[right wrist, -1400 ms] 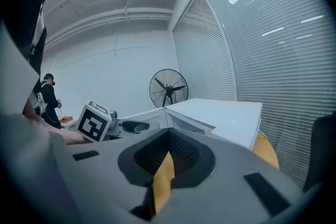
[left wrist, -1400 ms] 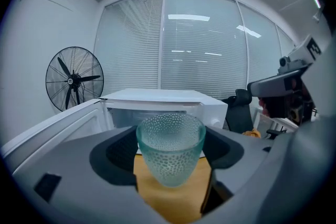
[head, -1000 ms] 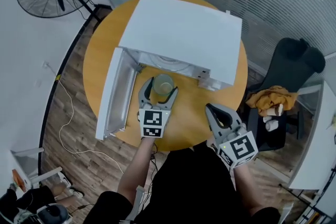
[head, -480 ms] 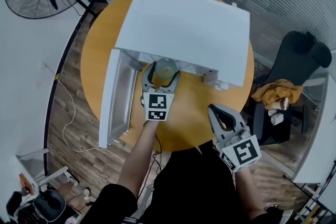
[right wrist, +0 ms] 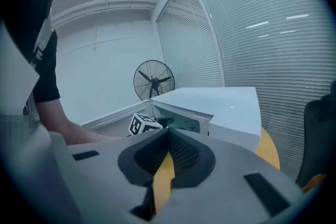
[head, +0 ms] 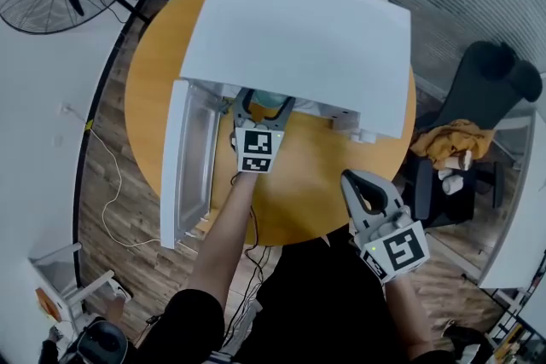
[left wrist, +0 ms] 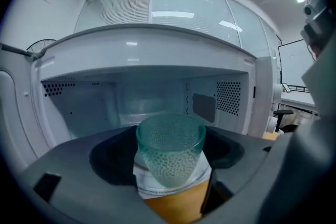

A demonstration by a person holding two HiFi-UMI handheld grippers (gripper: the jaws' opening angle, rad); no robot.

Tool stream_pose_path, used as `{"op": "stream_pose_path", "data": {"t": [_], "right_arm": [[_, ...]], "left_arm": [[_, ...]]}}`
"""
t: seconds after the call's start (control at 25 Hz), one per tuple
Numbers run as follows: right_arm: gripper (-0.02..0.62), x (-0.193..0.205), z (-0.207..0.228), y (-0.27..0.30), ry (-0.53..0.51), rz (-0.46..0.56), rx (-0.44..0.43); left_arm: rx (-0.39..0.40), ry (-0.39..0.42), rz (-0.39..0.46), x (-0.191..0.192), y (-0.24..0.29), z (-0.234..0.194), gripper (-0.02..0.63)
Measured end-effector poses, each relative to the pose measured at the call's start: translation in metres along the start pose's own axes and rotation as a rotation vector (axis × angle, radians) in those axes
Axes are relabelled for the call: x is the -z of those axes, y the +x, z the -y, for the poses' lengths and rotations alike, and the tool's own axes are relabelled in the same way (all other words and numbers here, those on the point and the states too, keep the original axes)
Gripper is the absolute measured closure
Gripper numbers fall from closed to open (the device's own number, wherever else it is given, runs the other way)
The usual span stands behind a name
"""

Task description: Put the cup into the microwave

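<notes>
Cup [left wrist: 170,149], green dimpled glass, sat upright between the jaws of the left tool [head: 267,100], which were closed on its sides. Left gripper view: the cup was at the mouth of the white microwave [head: 299,38], with the lit cavity and its perforated side walls behind it. A strip of orange worktop [head: 307,175] showed under its base. Whether the base touched anything could not be told.

Head view: only a sliver of the cup showed, since the microwave's top edge covered most of it. The microwave door [head: 183,158] hung open to the left. The left forearm reached straight out from the body, with the tool's tips under the front edge of the microwave.

The right tool [head: 351,180] was held back near the body over the near rim of the round worktop, tips angled toward the microwave. Right gripper view: its jaws met at the tips with nothing between them. A standing fan [right wrist: 153,81] was behind the microwave.
</notes>
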State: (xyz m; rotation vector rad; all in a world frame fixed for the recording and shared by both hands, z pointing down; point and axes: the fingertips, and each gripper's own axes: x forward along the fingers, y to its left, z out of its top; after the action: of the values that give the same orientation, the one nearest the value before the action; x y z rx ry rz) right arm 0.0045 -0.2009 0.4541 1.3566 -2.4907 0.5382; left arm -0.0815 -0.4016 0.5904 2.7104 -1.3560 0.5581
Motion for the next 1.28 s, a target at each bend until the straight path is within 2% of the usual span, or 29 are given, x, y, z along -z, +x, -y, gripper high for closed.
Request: {"op": "stream_pose_path", "data": {"t": [0.28,0.52,0.88,1.28], "right_arm": [[0.586,0.009,0.000,0.001,0.009,-0.029,0.006],[0.586,0.011,-0.002,0.003,0.012,-0.039,0.006],[0.586,0.021,-0.009,0.001,0.048,-0.064,0.005],[0.586,0.024,-0.014,-0.006,0.079,-0.068,0.009]], "left_arm": [[-0.028,-0.050,0.035,0.003,0.021,-0.016,0.236],[-0.025,-0.021,0.051,-0.002,0.036,-0.018,0.236],[-0.007,0.020,0.119,-0.010,0.053,-0.016,0.236],[-0.026,0.012,0.157,-0.014,0.066,-0.019,0.236]]}}
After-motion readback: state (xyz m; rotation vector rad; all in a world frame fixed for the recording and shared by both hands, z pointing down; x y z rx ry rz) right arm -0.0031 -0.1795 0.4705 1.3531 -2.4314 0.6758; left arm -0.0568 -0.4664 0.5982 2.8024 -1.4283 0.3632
